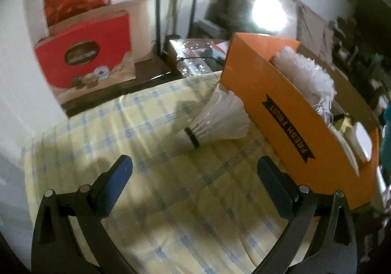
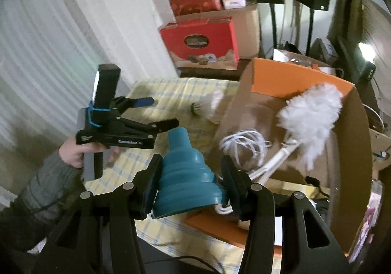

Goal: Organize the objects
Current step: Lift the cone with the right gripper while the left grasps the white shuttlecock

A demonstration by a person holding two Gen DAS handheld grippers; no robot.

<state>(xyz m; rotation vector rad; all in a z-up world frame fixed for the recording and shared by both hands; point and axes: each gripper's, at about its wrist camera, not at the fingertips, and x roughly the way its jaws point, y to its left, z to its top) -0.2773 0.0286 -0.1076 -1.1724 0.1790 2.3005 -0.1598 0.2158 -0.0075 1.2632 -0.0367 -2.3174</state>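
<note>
Shuttlecock (image 1: pixel 215 120): lay dead ahead of left gripper (image 1: pixel 195 171), jaws spread & empty, cork toward them, at bench far edge against orange box (image 1: pixel 288 112); right gripper (image 2: pixel 188 176) pinched teal funnel (image 2: pixel 185 176).

Checked tablecloth (image 1: pixel 102 142) bears shuttlecock (image 1: pixel 217 122) (beside orange box (image 1: pixel 281 112)).

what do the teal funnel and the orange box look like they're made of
The teal funnel looks like matte silicone or soft rubber: stepped collapsible rings, no gloss. The orange box looks like printed cardboard: brown raw inside, thin folded walls.
</note>
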